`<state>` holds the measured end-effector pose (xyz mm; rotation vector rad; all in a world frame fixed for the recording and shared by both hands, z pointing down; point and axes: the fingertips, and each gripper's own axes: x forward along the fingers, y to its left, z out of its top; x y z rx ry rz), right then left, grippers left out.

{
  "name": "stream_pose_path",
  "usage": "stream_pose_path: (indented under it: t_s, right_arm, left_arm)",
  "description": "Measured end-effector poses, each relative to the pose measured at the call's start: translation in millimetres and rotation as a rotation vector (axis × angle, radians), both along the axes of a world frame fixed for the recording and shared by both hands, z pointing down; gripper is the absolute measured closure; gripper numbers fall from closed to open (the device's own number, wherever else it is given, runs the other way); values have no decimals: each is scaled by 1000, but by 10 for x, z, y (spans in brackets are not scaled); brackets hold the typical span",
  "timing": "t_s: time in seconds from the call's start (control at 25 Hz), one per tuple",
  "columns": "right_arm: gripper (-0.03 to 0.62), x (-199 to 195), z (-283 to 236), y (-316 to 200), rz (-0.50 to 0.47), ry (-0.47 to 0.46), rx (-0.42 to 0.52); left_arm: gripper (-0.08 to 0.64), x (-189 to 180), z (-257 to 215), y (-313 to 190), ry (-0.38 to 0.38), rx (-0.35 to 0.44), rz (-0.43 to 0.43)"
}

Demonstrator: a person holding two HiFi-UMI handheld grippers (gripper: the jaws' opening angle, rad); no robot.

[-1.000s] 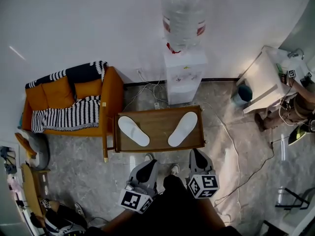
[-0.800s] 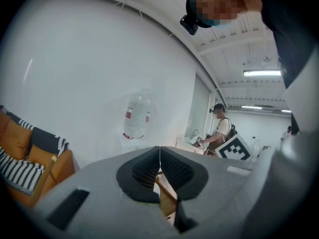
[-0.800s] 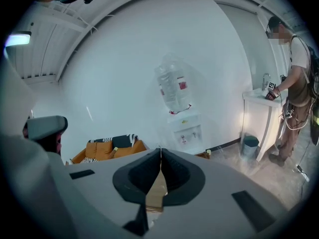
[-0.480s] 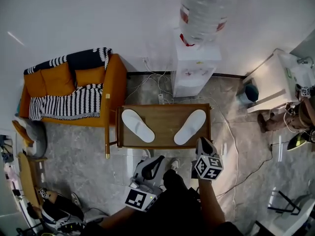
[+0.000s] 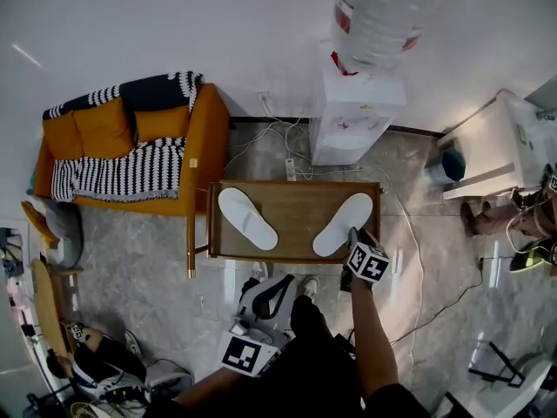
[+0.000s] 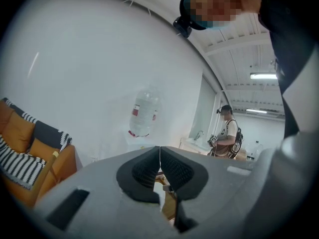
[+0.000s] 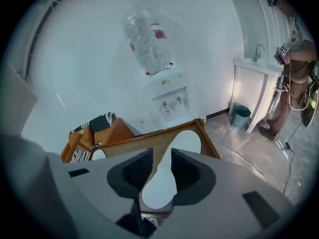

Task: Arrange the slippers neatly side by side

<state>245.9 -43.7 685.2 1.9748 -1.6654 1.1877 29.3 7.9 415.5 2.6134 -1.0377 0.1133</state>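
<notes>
The right gripper (image 7: 162,166), jaws just opened with nothing clamped, hovers over the near end of the right slipper (image 7: 185,142), which runs lengthwise straight ahead on the table (image 7: 212,146). The clenched left gripper (image 6: 160,166) hangs farther off.

— From where is the head view taken?
— From high above, steeply down; the wooden table (image 5: 296,218) is seen whole.
— The gripper views?
— The left is aimed nearly level at the wall, the right tilted down, close to the white slipper (image 5: 342,225). The water dispenser (image 5: 357,120) is shared by all three.
</notes>
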Motion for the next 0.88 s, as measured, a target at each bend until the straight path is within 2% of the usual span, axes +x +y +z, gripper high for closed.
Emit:
stream_pose_path:
  t_s: [0.32,0.6,0.88]
  right_arm:
    - [462,100,685,-77,41,-21,-130]
    - [456,150,1009,-137,81,-49,-181]
    - [543,137,1084,-158,74,-39,-197]
  left_arm:
    - [543,-56,174,-5,-14,-38,-8]
    - [543,-129,255,-12,-25,-50,-32]
    - [543,-175,322,14,-28,-66,-43]
